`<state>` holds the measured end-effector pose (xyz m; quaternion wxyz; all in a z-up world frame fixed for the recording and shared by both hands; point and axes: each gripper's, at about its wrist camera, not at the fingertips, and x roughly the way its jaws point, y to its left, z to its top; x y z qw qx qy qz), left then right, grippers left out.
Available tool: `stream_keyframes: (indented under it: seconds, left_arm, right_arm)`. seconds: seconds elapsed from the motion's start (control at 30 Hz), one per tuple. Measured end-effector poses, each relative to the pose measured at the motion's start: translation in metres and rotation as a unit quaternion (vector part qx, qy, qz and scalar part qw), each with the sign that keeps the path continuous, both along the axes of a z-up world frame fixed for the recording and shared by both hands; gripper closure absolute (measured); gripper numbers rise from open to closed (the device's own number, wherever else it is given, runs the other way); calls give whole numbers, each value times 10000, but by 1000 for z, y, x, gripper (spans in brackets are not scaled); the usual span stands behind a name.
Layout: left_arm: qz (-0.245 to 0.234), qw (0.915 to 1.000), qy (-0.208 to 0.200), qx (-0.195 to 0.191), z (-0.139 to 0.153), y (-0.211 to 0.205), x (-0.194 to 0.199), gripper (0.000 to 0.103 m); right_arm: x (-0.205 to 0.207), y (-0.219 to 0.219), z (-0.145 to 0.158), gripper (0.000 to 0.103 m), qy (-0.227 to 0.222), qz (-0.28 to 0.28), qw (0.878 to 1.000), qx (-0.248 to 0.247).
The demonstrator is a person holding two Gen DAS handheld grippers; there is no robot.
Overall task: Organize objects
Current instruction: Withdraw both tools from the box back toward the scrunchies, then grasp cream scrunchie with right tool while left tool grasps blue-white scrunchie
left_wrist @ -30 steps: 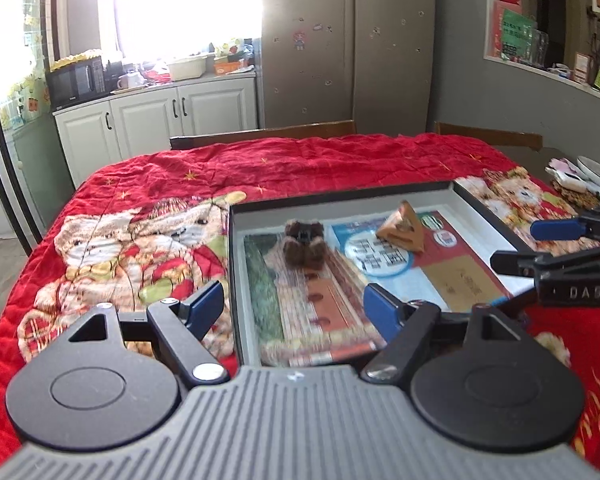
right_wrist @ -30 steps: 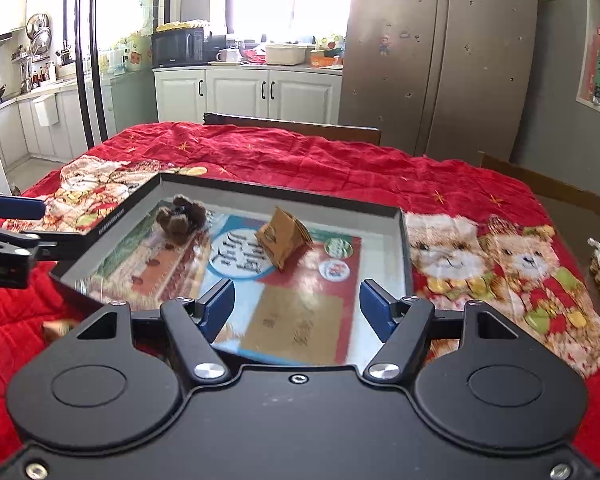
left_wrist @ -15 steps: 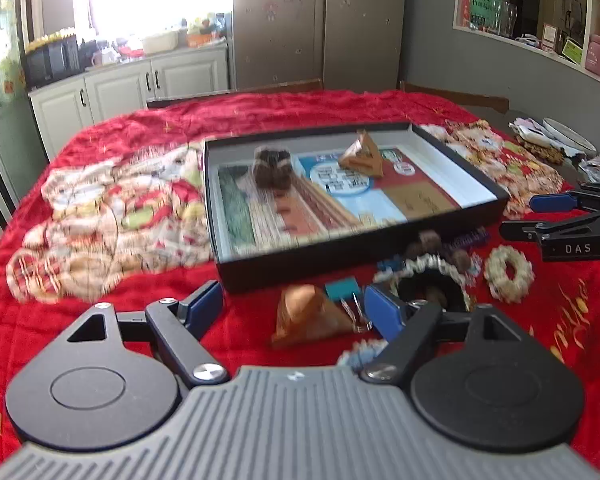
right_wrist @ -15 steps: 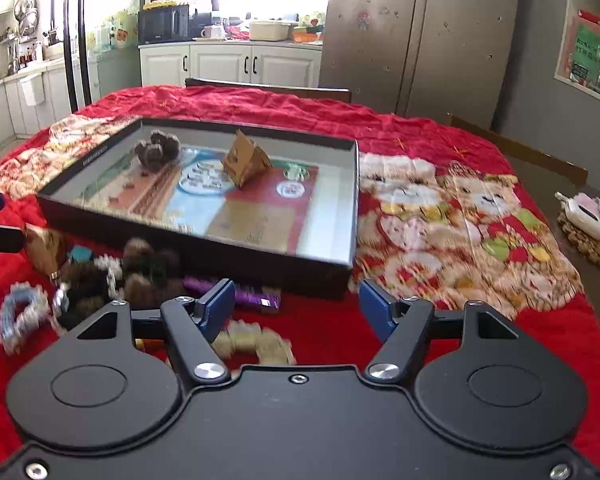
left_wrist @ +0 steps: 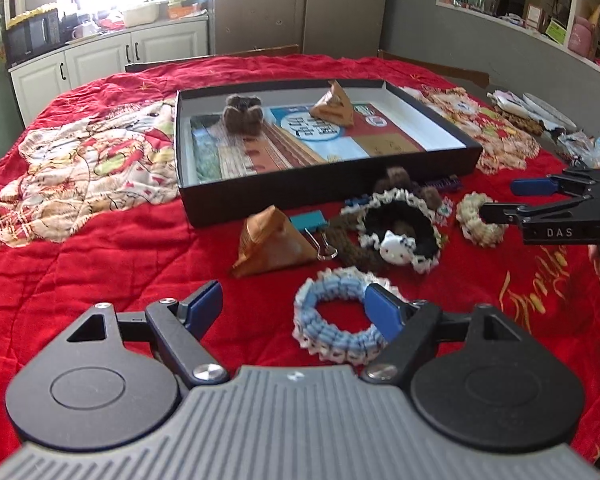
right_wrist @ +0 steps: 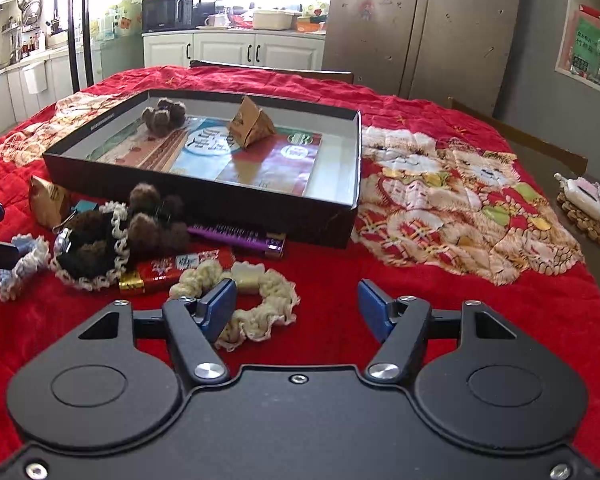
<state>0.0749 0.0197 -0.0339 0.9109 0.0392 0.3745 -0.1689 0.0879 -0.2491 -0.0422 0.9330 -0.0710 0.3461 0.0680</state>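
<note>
you pulled both grippers back and tipped them down: the black box (left_wrist: 324,196) slid to the upper frame, the blue scrunchie (left_wrist: 342,320) and cream scrunchie (right_wrist: 260,300) appeared below, while the right gripper (right_wrist: 296,306) was closing on nothing.

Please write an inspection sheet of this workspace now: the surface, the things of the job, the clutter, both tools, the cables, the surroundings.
Surface: red quilt with a bear pattern.
Job's things: black tray holds a brown pompom scrunchie and a tan pyramid packet. In front of it lie the blue scrunchie, cream scrunchie, black scrunchie with a cat charm, second packet, binder clip, red candy bar and purple lighter.
Clutter: packets at the table's right edge.
Tools: left tool open over the blue scrunchie; right tool closing, pads touching nothing.
Cables: nothing seen.
Surroundings: kitchen cabinets, refrigerator.
</note>
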Motion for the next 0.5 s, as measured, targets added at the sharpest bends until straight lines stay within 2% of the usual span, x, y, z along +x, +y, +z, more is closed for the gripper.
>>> stream_keyframes:
  seconds: [0.27, 0.4, 0.5]
  left_arm:
    - [-13, 9998, 135, -109, -11, 0, 1, 17]
    - [-57, 9999, 113, -90, -14, -2, 0, 25]
    - [-91, 9999, 44, -38, -15, -6, -1, 32]
  right_arm:
    - [0, 0, -7, 50, 94, 85, 9998, 158]
    - [1, -1, -9, 57, 172, 110, 9994, 285]
    - [1, 0, -10, 67, 202, 174, 9990, 348]
